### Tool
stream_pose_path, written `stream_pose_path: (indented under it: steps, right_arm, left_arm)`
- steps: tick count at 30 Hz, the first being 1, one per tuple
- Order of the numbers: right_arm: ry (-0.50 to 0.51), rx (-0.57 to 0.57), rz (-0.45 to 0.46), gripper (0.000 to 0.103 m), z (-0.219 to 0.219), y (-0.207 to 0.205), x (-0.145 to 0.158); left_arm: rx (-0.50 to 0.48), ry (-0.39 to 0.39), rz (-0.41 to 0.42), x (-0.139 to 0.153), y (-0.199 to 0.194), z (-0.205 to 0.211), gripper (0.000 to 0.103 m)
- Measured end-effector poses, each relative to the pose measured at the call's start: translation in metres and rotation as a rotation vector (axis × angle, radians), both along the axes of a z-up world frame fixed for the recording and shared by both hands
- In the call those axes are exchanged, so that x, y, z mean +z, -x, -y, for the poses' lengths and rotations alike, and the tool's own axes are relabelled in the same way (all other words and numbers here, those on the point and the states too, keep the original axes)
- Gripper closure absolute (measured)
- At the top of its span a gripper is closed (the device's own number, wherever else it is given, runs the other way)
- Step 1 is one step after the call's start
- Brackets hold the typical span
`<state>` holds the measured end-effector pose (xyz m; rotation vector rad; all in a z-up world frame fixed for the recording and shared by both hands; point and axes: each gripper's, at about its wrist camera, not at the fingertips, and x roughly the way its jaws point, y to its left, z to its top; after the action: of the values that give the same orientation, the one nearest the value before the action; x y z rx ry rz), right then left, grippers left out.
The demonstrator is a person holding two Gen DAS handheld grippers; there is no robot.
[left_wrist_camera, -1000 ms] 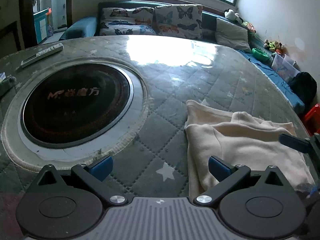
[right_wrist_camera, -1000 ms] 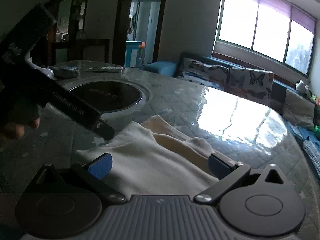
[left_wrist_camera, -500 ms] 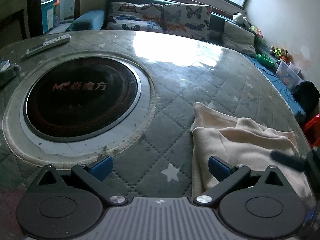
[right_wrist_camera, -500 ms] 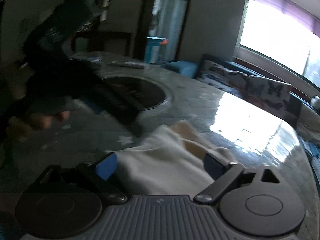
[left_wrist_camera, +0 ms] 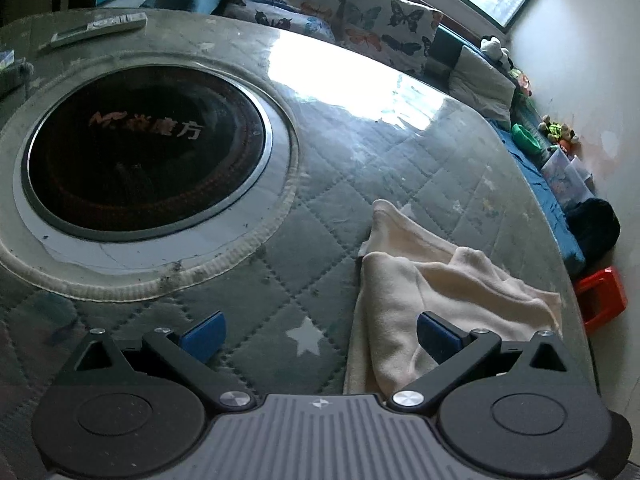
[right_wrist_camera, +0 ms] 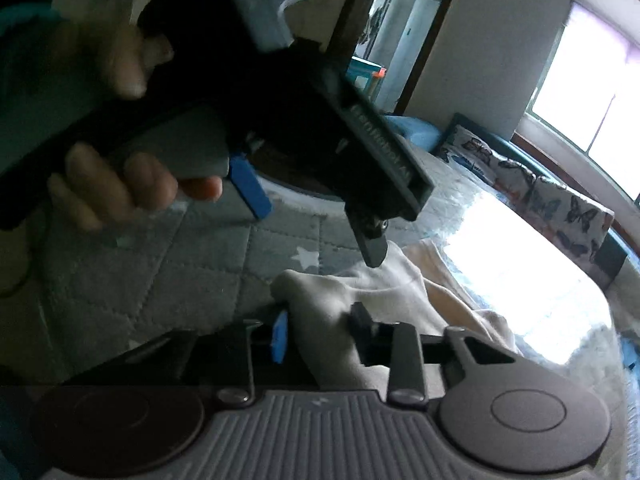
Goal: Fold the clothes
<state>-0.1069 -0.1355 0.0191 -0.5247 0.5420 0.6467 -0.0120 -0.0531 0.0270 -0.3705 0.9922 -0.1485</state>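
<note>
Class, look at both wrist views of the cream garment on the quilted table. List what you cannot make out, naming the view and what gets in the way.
1. Cream garment, left wrist view: its near edge is hidden behind the left gripper body, so its type is unclear.
2. Right wrist view: motion blur hides whether the closing right gripper already presses the fold of cloth between its jaws.
3. Round dark inset: in the right wrist view, largely hidden behind the hand-held left gripper.

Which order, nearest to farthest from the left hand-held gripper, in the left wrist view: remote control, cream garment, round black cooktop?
From the left hand-held gripper:
1. Cream garment, right, under one finger.
2. Round black cooktop, left of centre.
3. Remote control, far left table edge.
</note>
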Motion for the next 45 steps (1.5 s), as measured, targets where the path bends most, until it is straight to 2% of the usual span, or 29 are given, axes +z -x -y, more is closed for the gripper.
stream_pose_path:
  steps: [8,16,20,22,24,27,31,34,42,45]
  right_arm:
    - [-0.181,-0.061,-0.065,0.083,0.028,-0.015,0.026]
    - [-0.273,-0.085,-0.093,0.083,0.054,-0.017,0.038]
    - [-0.29,-0.083,-0.1,0.083,0.058,-0.015,0.036]
    - [-0.294,-0.077,-0.1,0.083,0.06,-0.013,0.035]
    - [-0.296,-0.074,-0.099,0.083,0.061,-0.008,0.034]
    - [-0.298,-0.077,-0.099,0.082,0.064,-0.002,0.031]
    - [-0.335,-0.102,-0.105,0.073,0.077,0.001,0.033]
    - [-0.361,-0.169,-0.104,0.07,0.1,0.0,0.036]
    - [-0.366,-0.5,-0.076,0.068,0.184,-0.018,0.028]
    - [-0.387,-0.609,-0.084,0.061,0.215,-0.029,0.019]
  left_arm:
    - [0.033,0.199,-0.074,-0.002,-0.01,0.002,0.0]
    - [0.011,0.298,-0.12,-0.006,-0.021,0.019,0.002]
    - [-0.02,0.3,-0.117,-0.007,-0.023,0.027,0.029]
    - [-0.019,0.295,-0.119,-0.01,-0.024,0.029,0.046]
    - [-0.019,0.296,-0.129,-0.014,-0.024,0.029,0.07]
    - [-0.019,0.288,-0.126,-0.016,-0.024,0.029,0.077]
    - [-0.024,0.274,-0.119,-0.016,-0.024,0.028,0.079]
    - [-0.032,0.265,-0.116,-0.016,-0.024,0.029,0.079]
    - [-0.043,0.251,-0.107,-0.016,-0.023,0.031,0.079]
    - [-0.047,0.242,-0.104,-0.015,-0.022,0.032,0.079]
